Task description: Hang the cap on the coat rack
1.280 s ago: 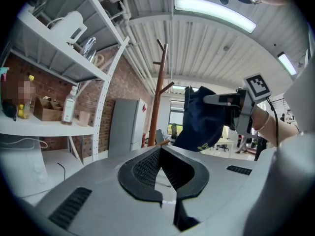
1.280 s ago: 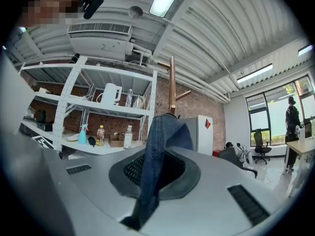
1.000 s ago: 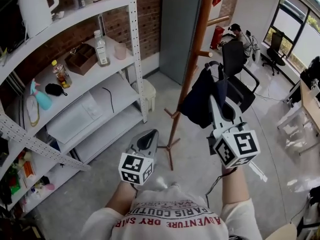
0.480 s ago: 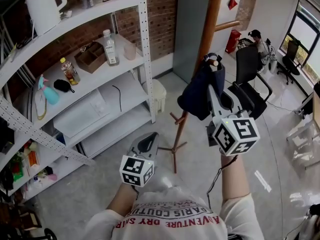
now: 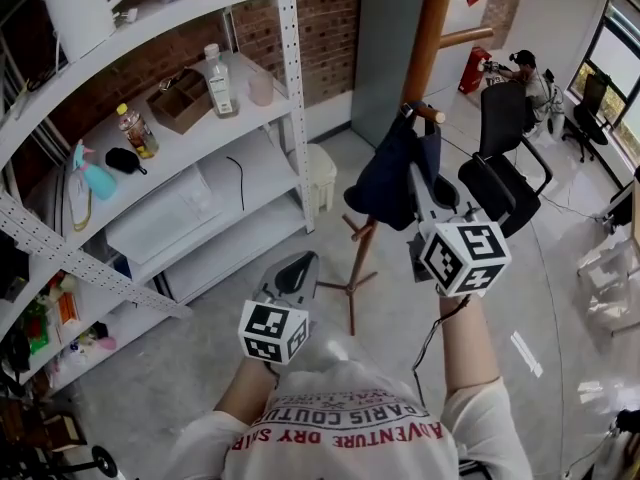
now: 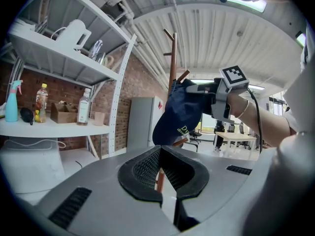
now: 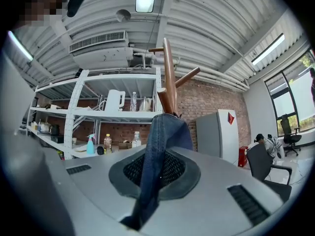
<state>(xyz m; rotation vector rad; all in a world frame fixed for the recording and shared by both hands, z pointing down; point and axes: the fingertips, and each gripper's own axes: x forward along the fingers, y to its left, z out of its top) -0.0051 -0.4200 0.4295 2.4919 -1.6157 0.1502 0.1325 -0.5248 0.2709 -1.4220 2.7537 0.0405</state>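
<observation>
A dark blue cap (image 5: pixel 385 178) hangs from my right gripper (image 5: pixel 415 168), which is shut on a strip of its fabric (image 7: pixel 157 151). The cap's top edge sits at a short peg (image 5: pixel 430 114) of the brown wooden coat rack (image 5: pixel 428 28). I cannot tell whether it rests on the peg. In the left gripper view the cap (image 6: pixel 179 114) covers the rack pole (image 6: pixel 170 58) at mid height. My left gripper (image 5: pixel 298 265) stays low and to the left, shut and holding nothing (image 6: pixel 161 178).
A white shelf unit (image 5: pixel 290 78) stands left of the rack with a kettle (image 5: pixel 85 3), bottles and a spray bottle. A white bin (image 5: pixel 320 178), a grey cabinet (image 5: pixel 385 38) and a black office chair (image 5: pixel 505 158) surround the rack's foot (image 5: pixel 350 288). A person (image 5: pixel 525 68) sits far back right.
My right gripper has carried the cap up and in towards the rack, so its top now reaches the peg. The left gripper has hardly moved.
</observation>
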